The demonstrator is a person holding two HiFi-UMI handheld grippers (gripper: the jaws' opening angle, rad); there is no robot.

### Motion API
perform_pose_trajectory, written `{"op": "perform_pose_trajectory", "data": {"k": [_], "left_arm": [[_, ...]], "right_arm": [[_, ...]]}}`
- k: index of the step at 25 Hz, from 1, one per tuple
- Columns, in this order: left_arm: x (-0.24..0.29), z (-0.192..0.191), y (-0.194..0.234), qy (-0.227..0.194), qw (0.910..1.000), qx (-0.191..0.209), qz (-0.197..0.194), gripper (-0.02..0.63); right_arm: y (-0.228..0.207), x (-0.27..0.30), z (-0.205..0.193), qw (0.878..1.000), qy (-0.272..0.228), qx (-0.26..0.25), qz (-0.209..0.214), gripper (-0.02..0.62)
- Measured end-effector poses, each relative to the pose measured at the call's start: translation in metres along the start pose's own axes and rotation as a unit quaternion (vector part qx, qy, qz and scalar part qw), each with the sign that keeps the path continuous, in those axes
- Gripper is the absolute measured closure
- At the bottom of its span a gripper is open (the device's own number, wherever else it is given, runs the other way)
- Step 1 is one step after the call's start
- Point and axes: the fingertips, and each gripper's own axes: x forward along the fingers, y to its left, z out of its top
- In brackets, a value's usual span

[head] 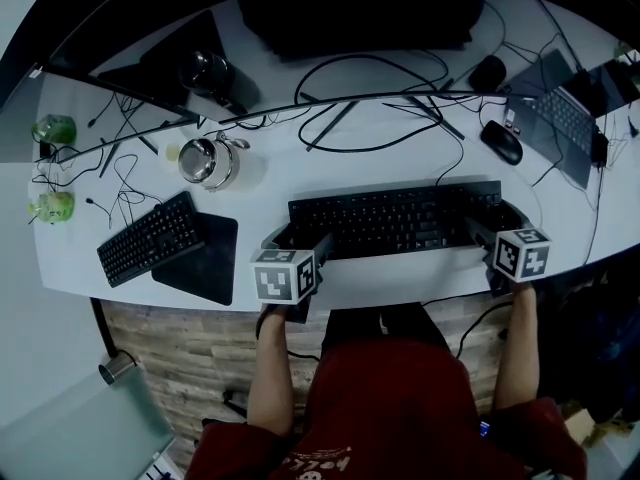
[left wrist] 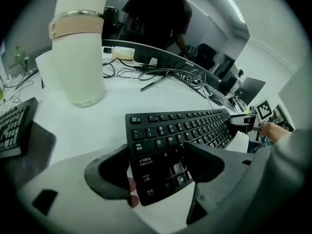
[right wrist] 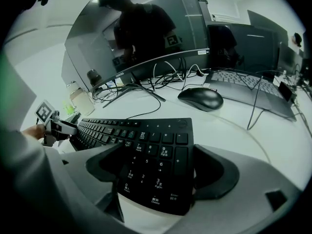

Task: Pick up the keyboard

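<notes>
Left gripper view: the left gripper (left wrist: 156,172) has its jaws spread wide. The left end of the keyboard (left wrist: 185,128) lies between them, with the Caps Lock and Shift keys nearest. We see no pad pressing on it.

Right gripper view: the right gripper (right wrist: 163,172) is likewise spread wide over the numeric-pad end. One jaw is above the keys and the other is just beside the outer edge.

The keyboard lies flat on the white surface (left wrist: 87,126) and runs from each gripper toward the other. Ahead of the right gripper, a mouse (right wrist: 201,98) sits well apart.

We judge the keyboard to be a stiff, fairly light plastic slab, long for its thickness, with smooth edges and keycaps that give under pressure. We recommend holding both short ends at once, with the pads on the case frame rather than the keys. Lift it level so that it neither twists nor slips.
</notes>
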Motion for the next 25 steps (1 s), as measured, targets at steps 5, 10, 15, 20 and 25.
{"op": "perform_pose_trajectory", "data": {"k": [5,10,15,20,25], "left_arm": [[-0.001,0.000,-0.001,0.000,1.0000,-0.001,0.005,0.265],[0.004,0.001,-0.001,-0.036,0.9993,0.004,-0.004,0.265],[-0.001,-0.001,-0.002,-0.042,0.9989,0.016,0.006,0.265],[-0.016,0.001,-0.004,-0.048,0.9983,0.026,0.021,0.265],[-0.037,0.015,-0.007,-0.099,0.9944,0.029,0.024,0.267]], "right_arm": [[0.000,-0.001,0.000,1.000,-0.003,0.000,-0.002,0.187],[0.001,-0.002,0.000,1.000,-0.005,-0.001,-0.004,0.189],[0.002,-0.004,-0.001,1.000,-0.004,-0.004,-0.005,0.189],[0.005,-0.013,-0.001,1.000,-0.011,-0.010,-0.010,0.189],[0.012,-0.027,0.012,0.999,-0.043,-0.020,-0.011,0.189]]}}
